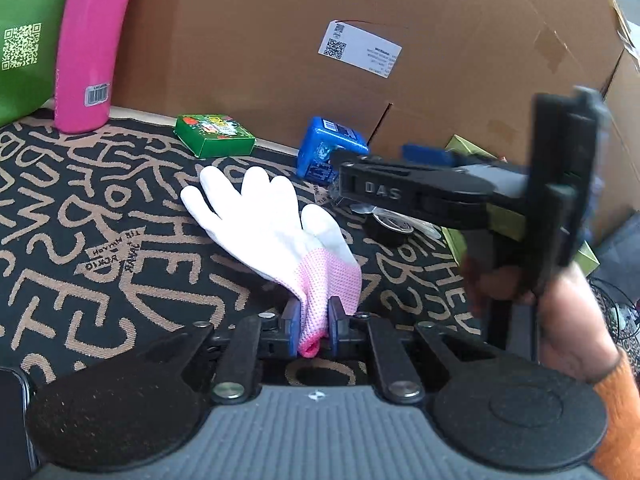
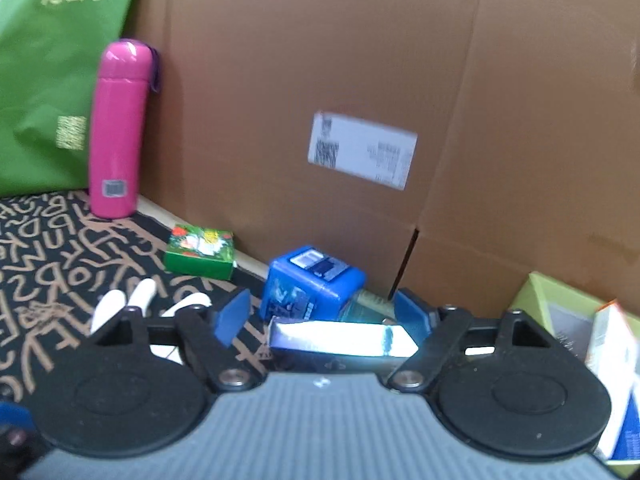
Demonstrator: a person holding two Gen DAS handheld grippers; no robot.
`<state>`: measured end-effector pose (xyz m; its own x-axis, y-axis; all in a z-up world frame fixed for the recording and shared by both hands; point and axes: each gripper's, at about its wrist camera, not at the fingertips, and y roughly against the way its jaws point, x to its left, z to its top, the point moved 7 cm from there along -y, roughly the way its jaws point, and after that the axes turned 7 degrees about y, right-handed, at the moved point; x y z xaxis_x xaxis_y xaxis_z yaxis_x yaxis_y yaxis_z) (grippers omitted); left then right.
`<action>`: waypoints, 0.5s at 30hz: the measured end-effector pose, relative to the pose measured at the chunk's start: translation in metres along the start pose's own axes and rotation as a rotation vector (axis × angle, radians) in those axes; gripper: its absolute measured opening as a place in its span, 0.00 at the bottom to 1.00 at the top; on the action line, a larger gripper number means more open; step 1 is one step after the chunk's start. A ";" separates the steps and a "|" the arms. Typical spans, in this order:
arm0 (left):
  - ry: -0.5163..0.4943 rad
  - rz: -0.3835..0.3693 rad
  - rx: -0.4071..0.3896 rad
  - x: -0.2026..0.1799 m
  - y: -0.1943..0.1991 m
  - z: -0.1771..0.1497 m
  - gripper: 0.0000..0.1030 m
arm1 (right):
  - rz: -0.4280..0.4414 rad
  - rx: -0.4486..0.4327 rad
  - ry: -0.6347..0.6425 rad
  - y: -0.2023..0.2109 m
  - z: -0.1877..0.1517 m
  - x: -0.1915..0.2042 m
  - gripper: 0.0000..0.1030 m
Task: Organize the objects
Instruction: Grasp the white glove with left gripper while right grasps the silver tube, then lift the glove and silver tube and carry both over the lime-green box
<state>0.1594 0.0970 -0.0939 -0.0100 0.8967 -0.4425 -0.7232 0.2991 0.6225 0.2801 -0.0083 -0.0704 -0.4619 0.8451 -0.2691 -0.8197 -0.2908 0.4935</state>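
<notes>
A white glove with a pink knit cuff lies flat on the black mat with tan lettering. My left gripper is shut on the cuff, with both blue pads pinching the fabric. In the right wrist view only the glove's fingers show, at the left. My right gripper stands open around a shiny, glaring long box, and its pads are clear of the box. Just beyond lies a tilted blue cube box. Seen from the left wrist, the right gripper reaches in from the right, held by a hand in an orange sleeve.
A large cardboard box walls off the back. A pink flask and a green bag stand back left. A small green box lies near the wall. A black tape roll and a yellow-green box sit to the right.
</notes>
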 end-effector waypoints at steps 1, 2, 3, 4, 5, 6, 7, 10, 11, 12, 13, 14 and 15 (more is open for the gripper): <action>0.003 0.003 0.001 0.001 0.001 -0.001 0.12 | -0.012 0.010 0.003 0.002 -0.005 -0.001 0.63; 0.011 0.004 0.001 0.003 0.001 -0.001 0.12 | 0.001 0.043 -0.001 0.005 -0.012 -0.001 0.58; 0.022 0.004 0.002 0.004 0.001 -0.001 0.12 | 0.012 0.037 -0.004 0.012 -0.019 0.000 0.57; 0.032 0.003 0.004 0.005 0.001 -0.001 0.12 | 0.009 0.020 0.006 0.021 -0.025 0.001 0.58; 0.040 0.000 0.008 0.005 0.000 0.000 0.12 | -0.007 0.025 0.011 0.029 -0.030 0.001 0.60; 0.041 -0.006 0.011 0.004 -0.002 0.000 0.12 | -0.015 0.055 -0.002 0.036 -0.037 0.000 0.60; 0.037 -0.009 0.012 0.001 -0.003 0.001 0.13 | 0.001 0.074 -0.033 0.043 -0.042 -0.001 0.59; 0.019 -0.006 -0.007 -0.007 -0.004 0.002 0.22 | 0.035 0.049 -0.156 0.064 -0.051 -0.006 0.60; 0.016 -0.005 -0.011 -0.008 -0.004 0.003 0.24 | 0.035 0.040 -0.185 0.067 -0.051 -0.008 0.62; 0.015 -0.003 -0.012 -0.010 -0.004 0.003 0.25 | 0.040 0.030 -0.209 0.069 -0.049 -0.010 0.65; 0.013 -0.003 -0.013 -0.011 -0.003 0.003 0.26 | 0.038 0.018 -0.210 0.069 -0.045 -0.010 0.71; 0.011 -0.002 -0.014 -0.011 -0.002 0.003 0.28 | 0.019 0.009 -0.170 0.068 -0.039 -0.008 0.74; 0.013 0.003 -0.018 -0.010 -0.001 0.003 0.29 | -0.003 0.002 -0.109 0.065 -0.033 -0.005 0.74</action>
<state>0.1620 0.0887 -0.0880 -0.0209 0.8933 -0.4490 -0.7353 0.2905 0.6123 0.2182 -0.0460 -0.0646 -0.4196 0.8899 -0.1788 -0.8205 -0.2876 0.4940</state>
